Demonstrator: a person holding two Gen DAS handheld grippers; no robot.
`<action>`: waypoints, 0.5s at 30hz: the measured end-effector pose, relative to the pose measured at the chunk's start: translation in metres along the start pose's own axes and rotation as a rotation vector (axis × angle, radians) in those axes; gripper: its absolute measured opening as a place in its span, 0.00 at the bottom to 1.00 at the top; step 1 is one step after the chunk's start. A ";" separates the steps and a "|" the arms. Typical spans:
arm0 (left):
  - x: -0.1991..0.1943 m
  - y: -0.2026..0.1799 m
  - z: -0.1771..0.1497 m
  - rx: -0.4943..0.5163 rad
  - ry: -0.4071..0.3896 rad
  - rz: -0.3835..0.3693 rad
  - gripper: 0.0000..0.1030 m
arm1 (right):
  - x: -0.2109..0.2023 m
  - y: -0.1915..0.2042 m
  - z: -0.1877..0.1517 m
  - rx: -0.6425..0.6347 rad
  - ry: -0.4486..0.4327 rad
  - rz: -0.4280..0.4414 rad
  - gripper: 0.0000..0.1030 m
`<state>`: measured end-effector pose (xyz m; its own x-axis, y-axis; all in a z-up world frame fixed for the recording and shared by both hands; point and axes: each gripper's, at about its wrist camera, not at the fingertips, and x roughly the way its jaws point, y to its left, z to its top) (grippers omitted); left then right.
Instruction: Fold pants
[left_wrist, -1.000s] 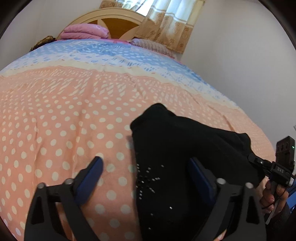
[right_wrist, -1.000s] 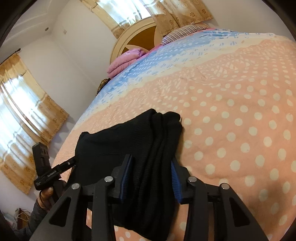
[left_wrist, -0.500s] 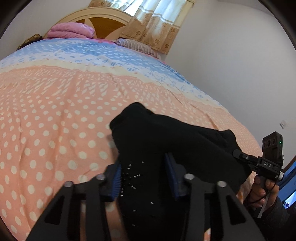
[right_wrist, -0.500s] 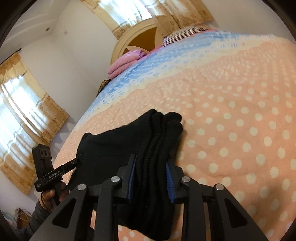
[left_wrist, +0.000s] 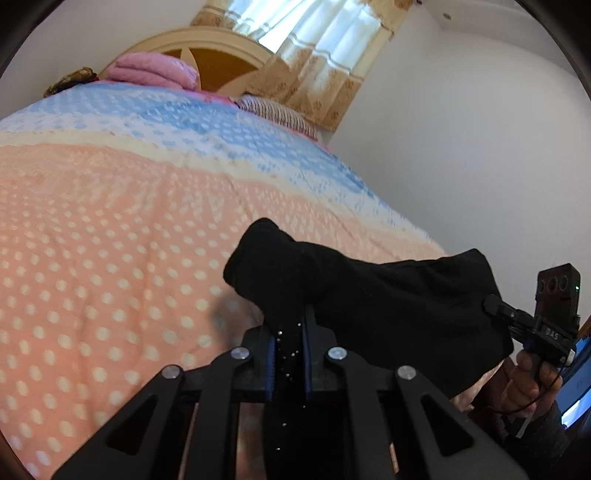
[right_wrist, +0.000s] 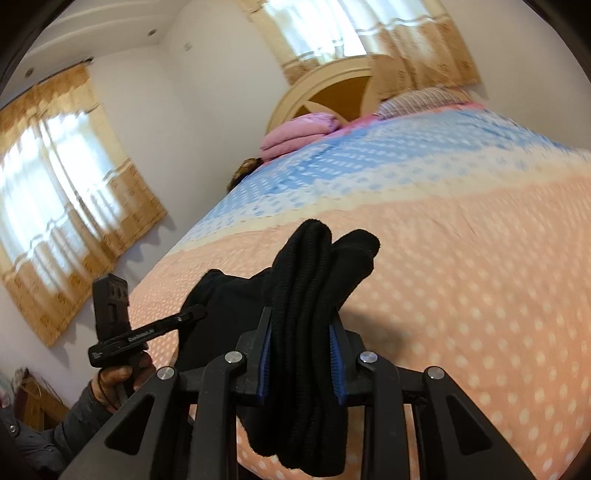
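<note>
In the left wrist view, the folded black knit pants (left_wrist: 369, 295) are clamped by the left tongs (left_wrist: 288, 363), now nearly closed, having been wide open earlier; their long axis runs toward 3 o'clock above the peach polka-dot bedspread (left_wrist: 110, 258). In the right wrist view, the right tongs (right_wrist: 301, 354) are gripped tighter on bunched pants (right_wrist: 306, 295) pointing to 12 o'clock.

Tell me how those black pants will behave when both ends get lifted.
Likely floppy: the black pants bunch in thick folds inside the right hand-held gripper. Probably they sag in the middle; beyond the left hand-held gripper the cloth droops. The knit looks unlikely to slip.
</note>
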<state>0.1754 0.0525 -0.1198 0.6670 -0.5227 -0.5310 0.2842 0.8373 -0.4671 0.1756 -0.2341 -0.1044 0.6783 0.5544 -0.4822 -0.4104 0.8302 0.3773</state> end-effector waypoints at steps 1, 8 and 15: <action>-0.011 0.004 0.003 -0.002 -0.022 0.009 0.11 | 0.007 0.005 0.006 -0.013 0.008 0.007 0.27; -0.079 0.043 0.014 -0.017 -0.128 0.120 0.11 | 0.087 0.052 0.038 -0.086 0.095 0.104 0.26; -0.117 0.091 -0.002 -0.063 -0.164 0.297 0.11 | 0.184 0.102 0.039 -0.146 0.195 0.164 0.26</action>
<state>0.1220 0.1894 -0.1020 0.8176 -0.2203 -0.5320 0.0209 0.9347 -0.3549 0.2825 -0.0501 -0.1235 0.4718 0.6708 -0.5722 -0.5980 0.7203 0.3514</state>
